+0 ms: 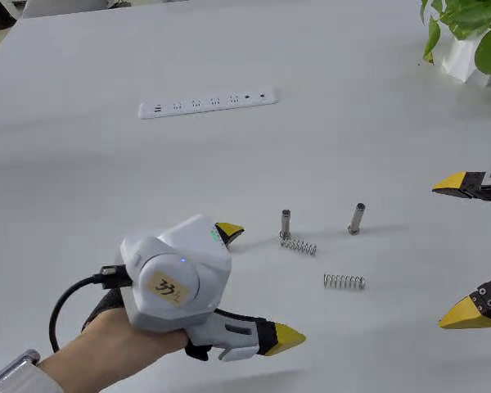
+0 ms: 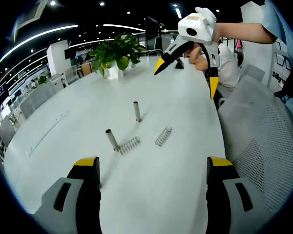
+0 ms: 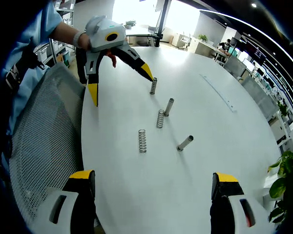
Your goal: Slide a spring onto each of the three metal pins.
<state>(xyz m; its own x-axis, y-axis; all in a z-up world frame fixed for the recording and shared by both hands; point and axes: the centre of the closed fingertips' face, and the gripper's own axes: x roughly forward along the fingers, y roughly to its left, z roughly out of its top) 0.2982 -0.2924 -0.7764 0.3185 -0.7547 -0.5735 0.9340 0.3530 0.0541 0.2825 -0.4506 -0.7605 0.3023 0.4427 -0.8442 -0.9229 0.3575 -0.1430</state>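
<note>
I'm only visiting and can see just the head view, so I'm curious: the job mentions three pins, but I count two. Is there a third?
Observer: Yes. The right gripper view shows a third pin right beside one jaw tip of the left gripper, whose body blocks it from your camera.
Operator: Does it have a spring on it yet?
Observer: It seems so. Coils appear to wrap its shaft, unlike the bare middle pin.
</note>
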